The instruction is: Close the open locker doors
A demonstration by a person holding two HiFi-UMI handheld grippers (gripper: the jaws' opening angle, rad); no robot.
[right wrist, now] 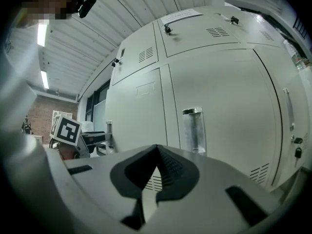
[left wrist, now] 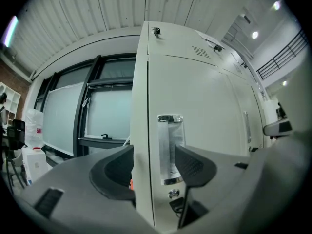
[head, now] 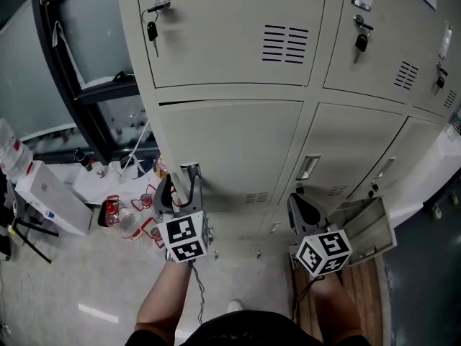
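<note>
Beige lockers fill the head view. My left gripper (head: 180,186) is at the lower left locker door (head: 238,146), by its metal handle (head: 190,173). In the left gripper view the jaws (left wrist: 153,162) stand open astride the locker's left front edge, with the handle (left wrist: 170,147) between them and the pads not pressing. The door lies nearly flush, with a thin dark gap along its top. My right gripper (head: 302,206) is shut and empty (right wrist: 156,155), facing the middle lower door (right wrist: 219,111). A small bottom door (head: 371,225) at the right hangs wide open.
Keys hang in the upper doors' locks (head: 153,31) (head: 360,42). On the floor at the left lie bottles and clutter (head: 122,218) beside a white box (head: 50,197), under a dark window frame (head: 79,71). A wooden board (head: 360,287) lies below the open door.
</note>
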